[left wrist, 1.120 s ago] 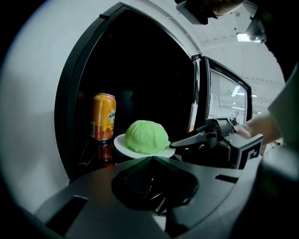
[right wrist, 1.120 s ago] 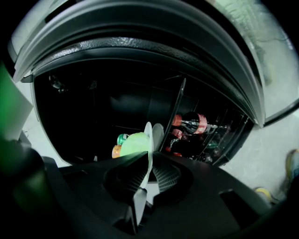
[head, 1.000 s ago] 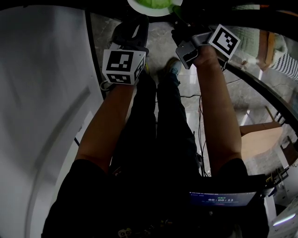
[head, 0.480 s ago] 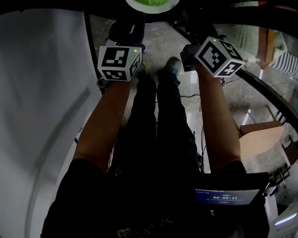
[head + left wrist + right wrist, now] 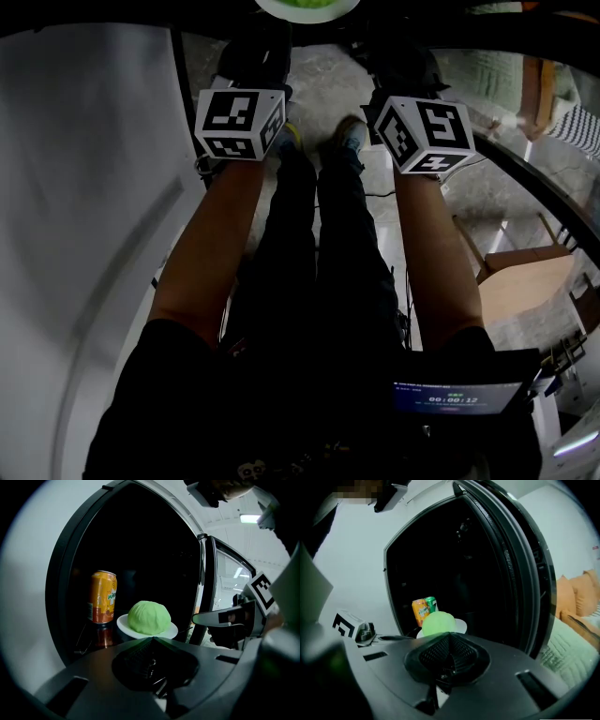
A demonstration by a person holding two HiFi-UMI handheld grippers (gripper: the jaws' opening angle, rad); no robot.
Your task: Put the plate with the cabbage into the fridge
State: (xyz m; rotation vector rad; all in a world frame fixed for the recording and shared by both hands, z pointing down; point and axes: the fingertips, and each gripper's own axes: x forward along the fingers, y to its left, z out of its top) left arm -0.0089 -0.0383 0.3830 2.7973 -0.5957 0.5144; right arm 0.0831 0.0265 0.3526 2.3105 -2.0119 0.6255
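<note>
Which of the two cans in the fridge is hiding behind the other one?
The green can. It peeks out from behind the orange can, which stands in front, beside the plate with the cabbage.

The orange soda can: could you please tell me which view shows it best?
The left gripper view: the orange soda can stands whole and upright, left of the plate of cabbage. The right gripper view shows it smaller, partly behind the cabbage, beside a green can. The head view misses it.

Left gripper point(image 5: 152, 639), right gripper point(image 5: 450, 634): fingers point(image 5: 132, 656) together.
</note>
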